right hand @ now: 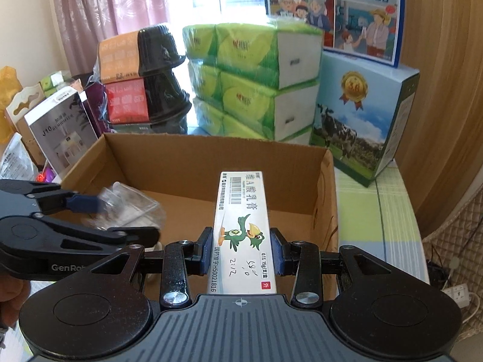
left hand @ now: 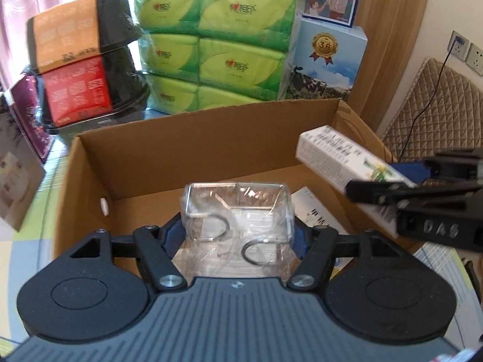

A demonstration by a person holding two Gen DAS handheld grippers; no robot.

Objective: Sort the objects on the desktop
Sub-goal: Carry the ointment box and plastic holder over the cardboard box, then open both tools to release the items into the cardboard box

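Blue-padded fingers of the left gripper (left hand: pixel 238 229) pinch a clear plastic box (left hand: pixel 238 211) wrapped in film, low centre of the left view, over the open cardboard box (left hand: pixel 187 150). The right gripper (right hand: pixel 241 253) clamps one white ointment carton (right hand: pixel 241 229) with a green bird print. Only the left view shows a white leaflet (left hand: pixel 314 211), perhaps, lying inside. Beyond stand green tissue packs (right hand: pixel 250 84), six fronts visible, and two black bowls (right hand: pixel 163 72).

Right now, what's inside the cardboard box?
On the cardboard box floor, a white printed carton lies flat. The clear plastic holder and ointment box hang over the opening, gripped. The floor beneath them is hidden.
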